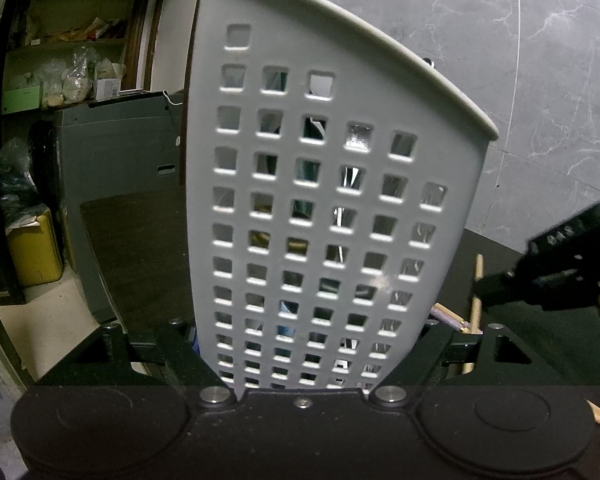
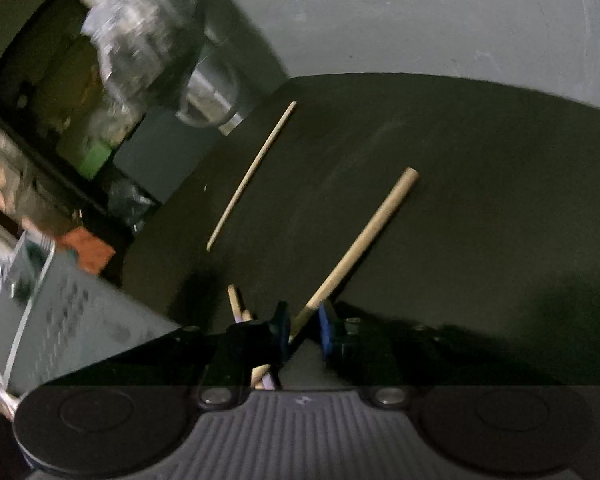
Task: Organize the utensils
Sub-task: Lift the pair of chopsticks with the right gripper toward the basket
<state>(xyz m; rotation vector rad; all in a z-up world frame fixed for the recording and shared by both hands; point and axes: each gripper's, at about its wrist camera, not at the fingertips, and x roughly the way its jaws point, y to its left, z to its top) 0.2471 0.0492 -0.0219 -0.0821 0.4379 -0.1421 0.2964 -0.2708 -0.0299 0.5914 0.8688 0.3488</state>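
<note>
My left gripper (image 1: pixel 304 360) is shut on a white perforated utensil holder (image 1: pixel 320 184), held upright between its fingers; utensils show dimly through its square holes. My right gripper (image 2: pixel 302 326) is shut on the end of a thick wooden stick (image 2: pixel 364 240) that lies across the dark table (image 2: pixel 460 200). A thin wooden skewer (image 2: pixel 252 174) lies on the table to its left. More wooden and purple-handled sticks (image 2: pixel 236 304) lie just beside the left finger. The right gripper also shows in the left wrist view (image 1: pixel 556 276), over wooden sticks (image 1: pixel 476 300).
The utensil holder's corner (image 2: pixel 60 312) shows at lower left of the right wrist view. Beyond the table's left edge are a grey cabinet (image 1: pixel 112 152), shelves with bags (image 1: pixel 68 72), and a yellow container (image 1: pixel 36 252). A grey marbled wall (image 1: pixel 500 40) stands behind.
</note>
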